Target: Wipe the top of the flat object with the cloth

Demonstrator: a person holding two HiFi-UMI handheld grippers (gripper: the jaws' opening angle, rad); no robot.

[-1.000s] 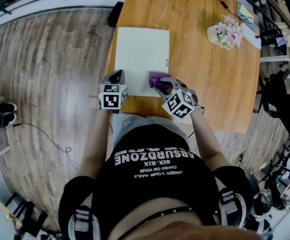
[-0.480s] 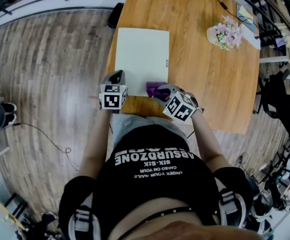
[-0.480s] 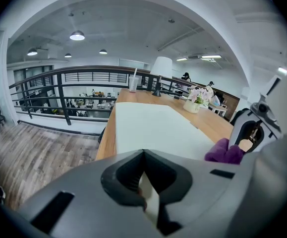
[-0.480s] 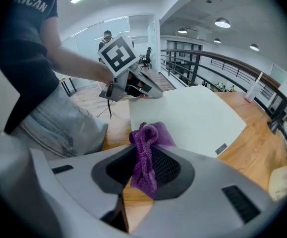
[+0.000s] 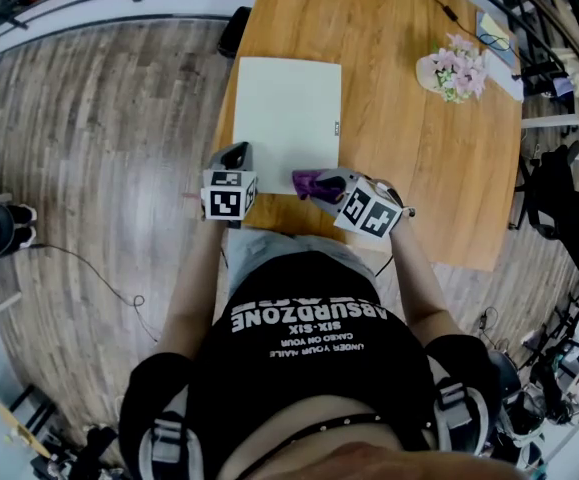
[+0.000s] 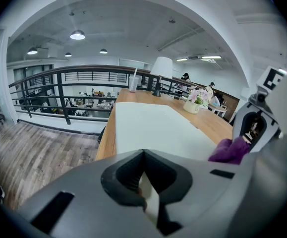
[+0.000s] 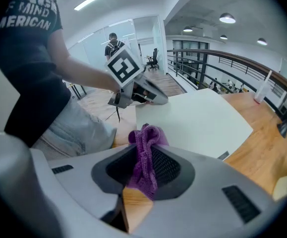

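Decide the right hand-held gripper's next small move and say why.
Probably ease the right hand-held gripper forward and down so that its purple knitted cloth presses on the white flat rectangular board. Its jaws are shut on the cloth, which sits at the board's near edge, and most of the top lies ahead.

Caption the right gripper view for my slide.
Right gripper pinches a purple cloth at the edge of the white board; left gripper at its corner.
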